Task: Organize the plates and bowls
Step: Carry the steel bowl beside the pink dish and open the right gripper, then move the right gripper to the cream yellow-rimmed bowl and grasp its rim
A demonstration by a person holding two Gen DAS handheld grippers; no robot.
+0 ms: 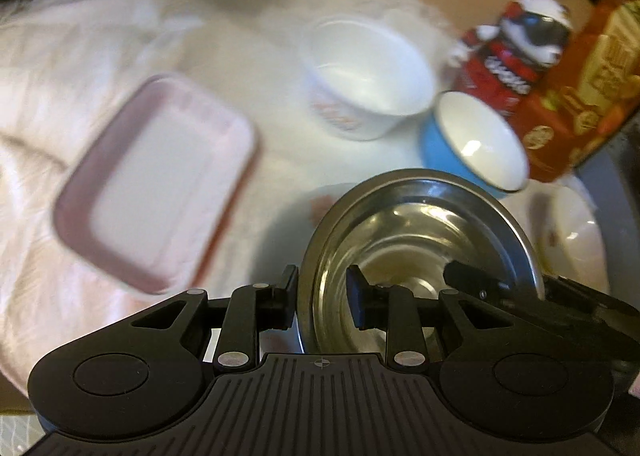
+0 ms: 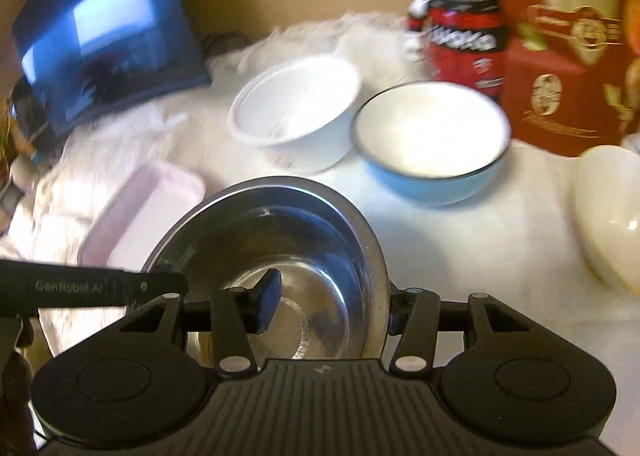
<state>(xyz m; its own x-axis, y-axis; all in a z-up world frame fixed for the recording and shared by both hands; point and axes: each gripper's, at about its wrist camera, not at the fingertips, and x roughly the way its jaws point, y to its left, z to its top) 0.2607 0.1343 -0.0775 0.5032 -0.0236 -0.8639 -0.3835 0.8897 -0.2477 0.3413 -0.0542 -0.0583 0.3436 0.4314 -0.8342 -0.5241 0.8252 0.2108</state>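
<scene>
A steel bowl (image 1: 420, 240) is held between both grippers above the white cloth. My left gripper (image 1: 324, 300) is shut on its left rim, one finger inside and one outside. My right gripper (image 2: 332, 308) is shut on its right rim (image 2: 376, 256); its finger also shows in the left wrist view (image 1: 476, 280). Beyond stand a white bowl (image 1: 368, 75) (image 2: 296, 107), a blue bowl with white inside (image 1: 476, 139) (image 2: 432, 135) and a cream bowl (image 1: 572, 236) (image 2: 608, 211). A pink rectangular plate (image 1: 156, 183) (image 2: 136, 211) lies to the left.
A white wrinkled cloth (image 1: 80, 55) covers the table. A red-and-black figurine (image 1: 516, 39) (image 2: 456, 15) and a red carton (image 1: 580, 103) (image 2: 568, 39) stand at the back right. A blue screen (image 2: 108, 31) leans at the back left.
</scene>
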